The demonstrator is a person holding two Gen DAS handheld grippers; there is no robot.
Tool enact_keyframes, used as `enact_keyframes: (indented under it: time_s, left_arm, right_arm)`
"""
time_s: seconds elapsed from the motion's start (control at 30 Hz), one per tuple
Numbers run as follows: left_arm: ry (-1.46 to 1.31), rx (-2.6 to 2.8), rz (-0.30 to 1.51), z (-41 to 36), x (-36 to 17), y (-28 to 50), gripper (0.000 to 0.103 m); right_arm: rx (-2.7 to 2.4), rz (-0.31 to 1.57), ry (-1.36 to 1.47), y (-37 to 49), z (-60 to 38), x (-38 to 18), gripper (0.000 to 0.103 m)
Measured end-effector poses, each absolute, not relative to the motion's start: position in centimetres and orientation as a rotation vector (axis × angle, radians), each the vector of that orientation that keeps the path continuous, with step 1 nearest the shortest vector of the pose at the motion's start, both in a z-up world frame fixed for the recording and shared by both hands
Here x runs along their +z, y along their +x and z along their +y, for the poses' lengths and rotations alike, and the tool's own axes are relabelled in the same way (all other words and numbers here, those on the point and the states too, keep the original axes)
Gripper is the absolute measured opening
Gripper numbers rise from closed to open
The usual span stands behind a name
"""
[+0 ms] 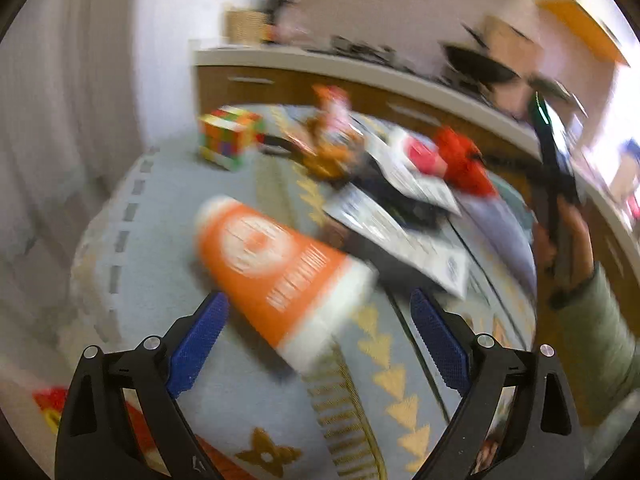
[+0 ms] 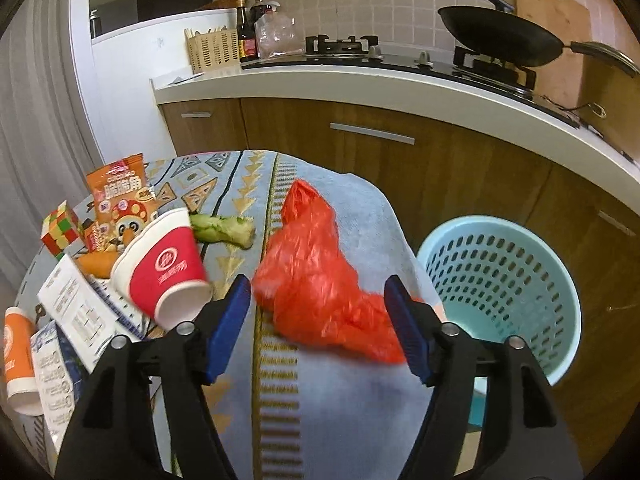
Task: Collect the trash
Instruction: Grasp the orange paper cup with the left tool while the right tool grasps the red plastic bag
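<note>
Crumpled red plastic bag [image 2: 320,280]: on the desk [image 2: 352,400], between and just ahead of the wide, empty right tongs [image 2: 318,314], long axis diagonal. Left tongs [image 1: 320,320]: wide, straddling a toppled orange-and-white paper cup [image 1: 280,276], not gripping.

Left wrist view heavily motion-blurred, blown-out glare at right edge; right wrist view sharp, evenly daylit; fisheye-bent edges.
</note>
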State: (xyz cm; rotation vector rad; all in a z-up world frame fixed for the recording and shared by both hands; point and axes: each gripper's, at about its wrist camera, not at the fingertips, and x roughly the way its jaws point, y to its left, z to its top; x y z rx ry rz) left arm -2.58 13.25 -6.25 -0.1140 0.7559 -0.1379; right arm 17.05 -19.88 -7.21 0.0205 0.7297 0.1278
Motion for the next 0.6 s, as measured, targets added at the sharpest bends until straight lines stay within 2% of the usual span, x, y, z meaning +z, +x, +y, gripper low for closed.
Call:
enact_keyframes:
  time_s: [0.13, 0.2, 0.3, 0.43, 0.6]
  left_arm:
    - [-0.282, -0.005, 0.825, 15.4, -7.2, 0.2, 0.088]
    - [-0.333, 0.039, 0.871, 15.9, -8.4, 1.3, 0.083]
    - [-0.452, 0.028, 0.873, 16.4, -9.3, 2.1, 0.083]
    - [-0.474, 0.035, 0.884, 15.7, -9.7, 3.3, 0.082]
    - [-0.436, 0.058, 0.916, 14.2, -10.0, 4.6, 0.073]
  right_arm:
    - [0.132, 0.734, 0.019, 18.5, -19.9, -7.7, 0.072]
    - [0.129, 0.739, 0.018, 19.0, -19.9, -8.1, 0.073]
    - [0.134, 0.737, 0.017, 19.4, -20.0, -8.6, 0.074]
    - [0.139, 0.732, 0.019, 19.5, -20.2, -8.9, 0.078]
    - [0.139, 0.731, 0.04, 19.8, -20.9, -9.0, 0.08]
